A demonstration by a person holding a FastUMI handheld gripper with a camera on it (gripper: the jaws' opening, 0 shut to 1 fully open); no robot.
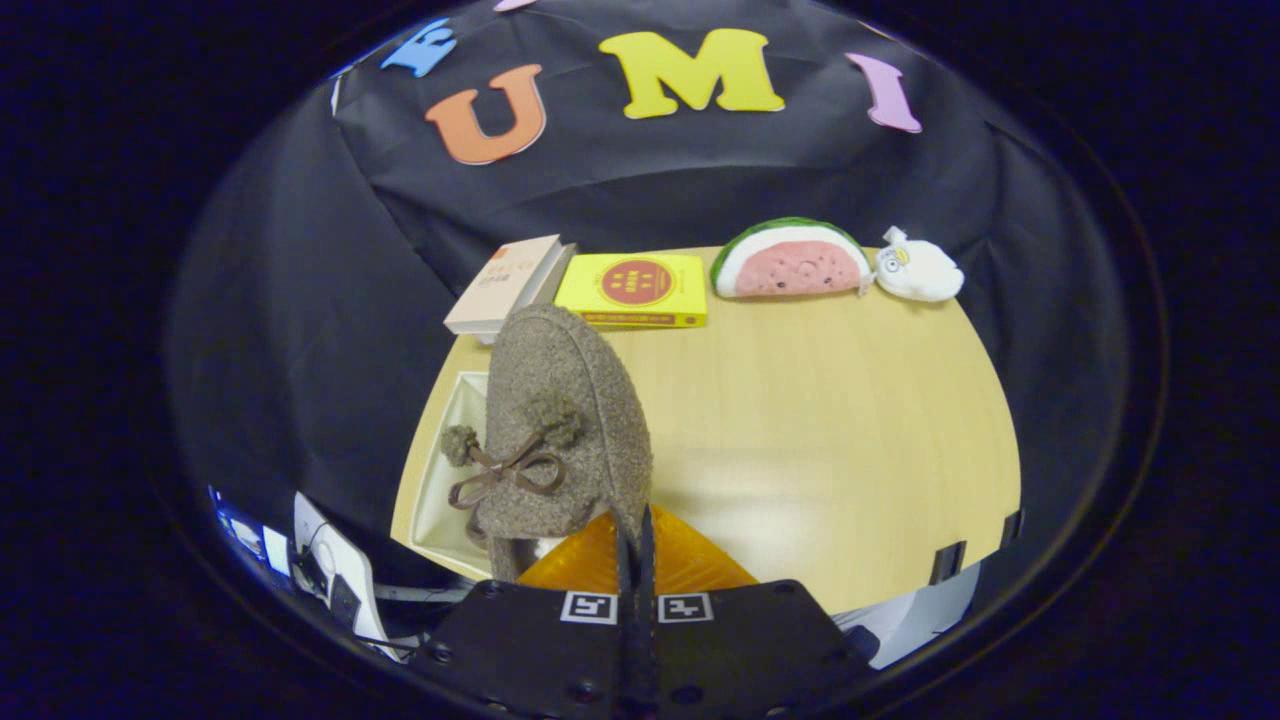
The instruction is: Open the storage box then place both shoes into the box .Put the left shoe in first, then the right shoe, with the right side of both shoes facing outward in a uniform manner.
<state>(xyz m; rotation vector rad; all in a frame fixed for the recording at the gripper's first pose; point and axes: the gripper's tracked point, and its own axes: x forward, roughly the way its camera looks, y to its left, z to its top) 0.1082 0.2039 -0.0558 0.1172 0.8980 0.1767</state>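
Gripper (636,535) fingers pinched narrow on rim of fuzzy brown shoe (565,430), sole edge-on, carried above white storage box (452,470) at table's (820,420) near-left, apparently for side-on placement.

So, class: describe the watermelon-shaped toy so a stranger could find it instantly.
Start at the wooden table, far beyond the tongs, and follow its back edge. Between the yellow book and the white plush lies the watermelon toy: a pink half-round slice with a green rind.

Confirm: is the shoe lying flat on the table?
No. The shoe hangs raised above the table, its edge pinched between the shut tongs.
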